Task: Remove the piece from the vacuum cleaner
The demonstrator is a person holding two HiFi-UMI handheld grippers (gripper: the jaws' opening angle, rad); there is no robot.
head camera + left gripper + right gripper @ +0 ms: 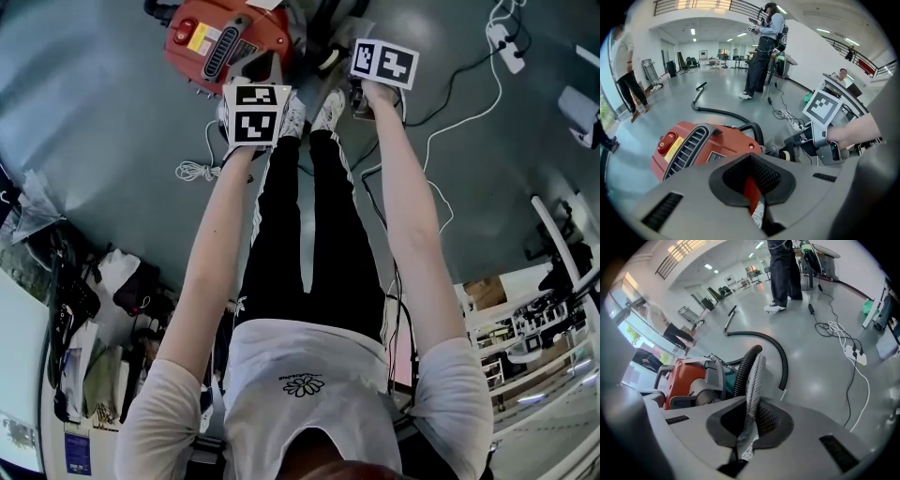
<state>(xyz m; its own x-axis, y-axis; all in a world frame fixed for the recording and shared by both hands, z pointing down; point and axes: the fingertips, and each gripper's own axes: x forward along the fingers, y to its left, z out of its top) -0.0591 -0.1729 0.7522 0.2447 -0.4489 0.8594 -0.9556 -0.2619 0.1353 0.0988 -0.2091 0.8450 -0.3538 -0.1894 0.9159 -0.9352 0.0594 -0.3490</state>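
Observation:
The red vacuum cleaner point(220, 42) stands on the grey floor in front of the person's feet. My left gripper point(754, 187) is shut on a thin red edge of the vacuum cleaner point(701, 150); its marker cube point(255, 112) sits against the machine's near side. My right gripper point(749, 420) is shut on a pale grey dotted strip point(754, 380) that sticks up between the jaws, right beside the black ribbed hose point(743, 369). From the left gripper view, the right gripper point(806, 140) sits at the hose end of the machine. What the strip joins onto is hidden.
The hose point(764, 339) loops away over the floor. A white cord point(192, 171), black cables and a power strip point(855, 355) lie around. People stand farther off point(761, 51), point(626, 70). Cluttered desks point(84, 319) flank the person.

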